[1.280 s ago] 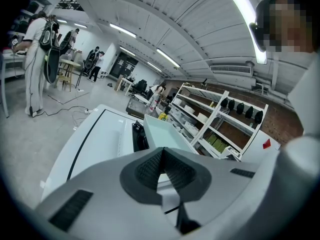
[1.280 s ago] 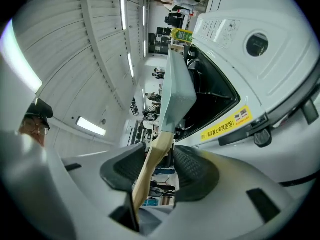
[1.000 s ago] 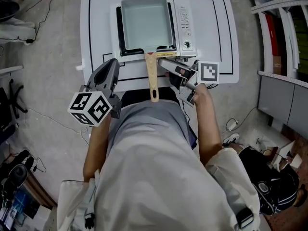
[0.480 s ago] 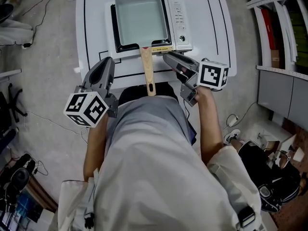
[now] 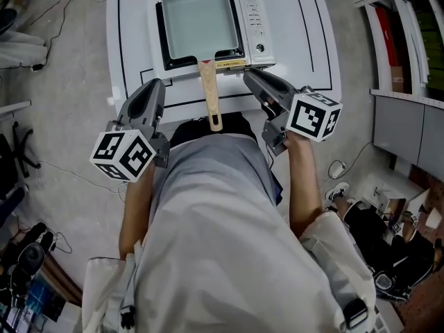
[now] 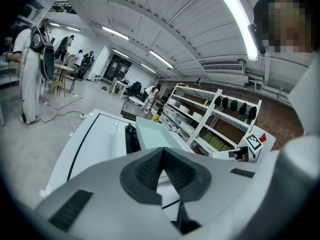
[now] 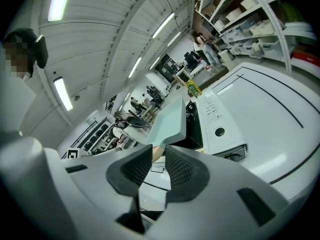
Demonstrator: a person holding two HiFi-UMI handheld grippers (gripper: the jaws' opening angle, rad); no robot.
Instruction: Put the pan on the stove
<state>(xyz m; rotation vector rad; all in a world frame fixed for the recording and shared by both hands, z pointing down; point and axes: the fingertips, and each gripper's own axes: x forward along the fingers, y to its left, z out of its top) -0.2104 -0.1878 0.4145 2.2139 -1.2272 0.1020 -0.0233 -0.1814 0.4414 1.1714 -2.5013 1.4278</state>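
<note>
A rectangular pale green pan (image 5: 196, 21) sits on the black-topped stove (image 5: 254, 26) at the middle of the white table (image 5: 305, 40). Its wooden handle (image 5: 209, 92) points toward me over the table's near edge. My right gripper (image 5: 250, 76) hovers just right of the handle, apart from it; its jaws are closing with nothing between them. In the right gripper view the pan (image 7: 170, 121) and the stove's control panel (image 7: 215, 119) show beyond the right gripper (image 7: 158, 151). My left gripper (image 5: 154, 87) hangs left of the handle, shut and empty. The left gripper view shows the pan (image 6: 150, 134) past the left gripper (image 6: 162, 153).
Black lines are drawn on the tabletop round the stove. Metal shelving (image 5: 406, 54) stands to the right of the table. Cables (image 5: 59, 19) trail over the concrete floor at the left. My body fills the lower half of the head view.
My right gripper has drawn back from the pan's handle to the right, and its jaws have narrowed. The pan stays on the stove. The left gripper has barely moved.
</note>
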